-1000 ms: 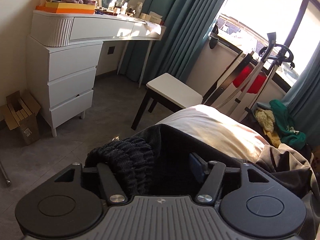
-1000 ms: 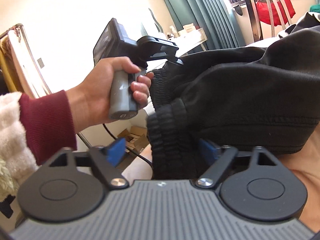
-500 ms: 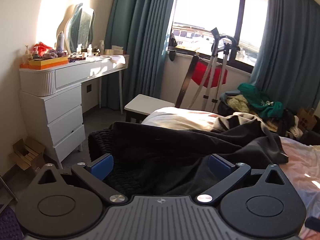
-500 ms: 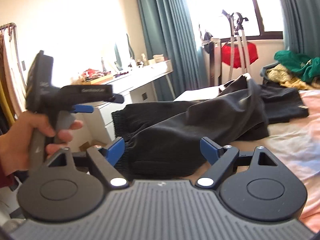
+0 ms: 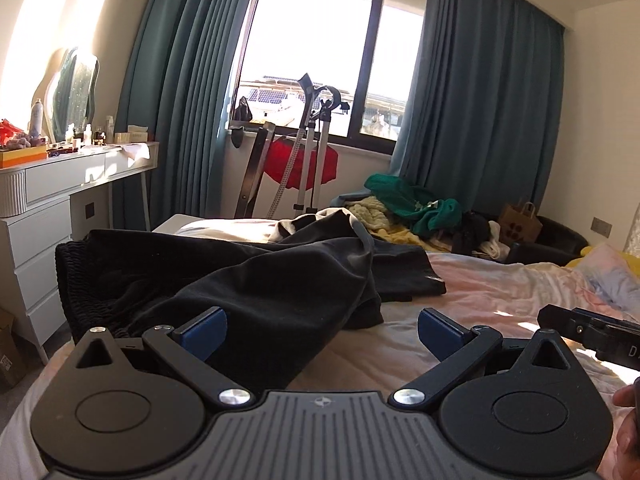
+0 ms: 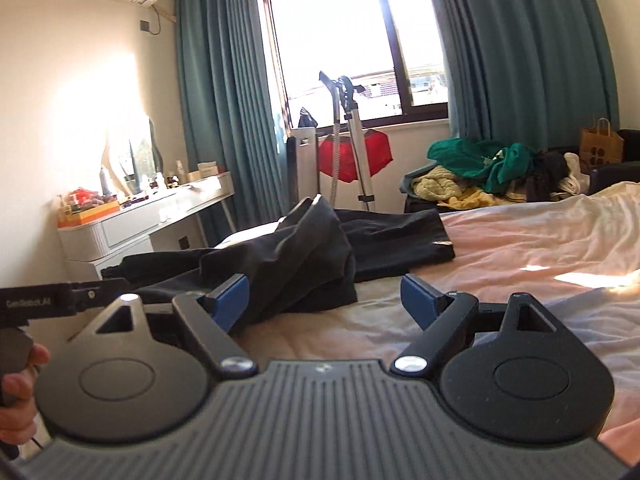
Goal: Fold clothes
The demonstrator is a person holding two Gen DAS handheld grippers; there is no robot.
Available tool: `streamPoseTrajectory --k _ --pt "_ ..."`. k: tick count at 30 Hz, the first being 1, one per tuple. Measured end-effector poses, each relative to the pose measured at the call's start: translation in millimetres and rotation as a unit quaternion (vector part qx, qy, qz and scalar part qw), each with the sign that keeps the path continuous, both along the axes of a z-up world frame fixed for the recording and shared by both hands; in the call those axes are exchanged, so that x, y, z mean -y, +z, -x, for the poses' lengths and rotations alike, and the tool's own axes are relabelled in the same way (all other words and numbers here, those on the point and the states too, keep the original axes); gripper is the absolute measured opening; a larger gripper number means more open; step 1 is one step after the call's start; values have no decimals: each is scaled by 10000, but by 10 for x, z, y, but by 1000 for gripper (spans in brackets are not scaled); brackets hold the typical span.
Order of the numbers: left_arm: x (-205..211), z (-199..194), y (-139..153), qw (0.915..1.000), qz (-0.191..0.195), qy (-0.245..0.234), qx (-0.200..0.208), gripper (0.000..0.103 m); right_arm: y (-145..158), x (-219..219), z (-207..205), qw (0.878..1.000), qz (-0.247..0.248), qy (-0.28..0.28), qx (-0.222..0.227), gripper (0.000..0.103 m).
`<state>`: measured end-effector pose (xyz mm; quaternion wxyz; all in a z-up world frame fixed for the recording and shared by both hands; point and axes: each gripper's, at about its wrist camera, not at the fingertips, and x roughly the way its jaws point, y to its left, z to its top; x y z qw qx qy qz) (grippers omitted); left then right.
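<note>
Black trousers (image 5: 256, 280) lying rumpled across the bed (image 5: 500, 292), near its left edge, elastic waistband right at that edge toward the white dresser (image 5: 36, 248), one leg stretched flat toward the far side, the rest bunched in a loose ridge. Left gripper (image 5: 320, 330) low over the bedsheet, jaws spread wide, nothing pinched; near fold of the trousers just behind the left blue pad, not pressed by it. Right gripper (image 6: 322, 300) likewise spread wide and empty, bare sheet between its pads, edge of the dark cloth just past the left one. Each gripper seen at the margin of the other's view, with fingertips (image 6: 20, 380) of the holding hand showing. Beyond the far edge of the bed, a heap of green and yellow clothes (image 5: 408, 208) beside a brown paper bag (image 5: 520, 222). Garment steamer stand (image 5: 310, 152) with a red piece in front of the window, teal curtains either side.
</note>
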<state>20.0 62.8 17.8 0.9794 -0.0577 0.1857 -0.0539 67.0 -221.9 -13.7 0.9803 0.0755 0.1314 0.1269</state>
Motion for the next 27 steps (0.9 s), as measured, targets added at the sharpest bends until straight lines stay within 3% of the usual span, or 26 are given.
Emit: streamPoseTrajectory --k 7,10,13,17,22,27 --pt "7 -158 -314 9994 -215 49 -265 100 -35 56 -99 9990 -257 -304 -206 85" --pt "80 -331 -362 9987 -318 -99 -394 99 -100 120 -101 9968 -201 -625 -451 85" --pt "193 -616 -330 9975 -425 -344 -456 98 -150 273 -98 9934 -507 -804 -644 85" --pt "367 -1177 -235 9982 -227 -379 -397 96 -149 414 -127 9905 -786 -844 -749 85" --pt "759 -2122 -175 9974 -666 -169 -212 92 -209 476 -194 9910 -355 -1065 -734 85" --pt "1024 -3032 -238 9970 -693 30 -347 83 -410 592 -449 9862 -538 -1106 -1104 85"
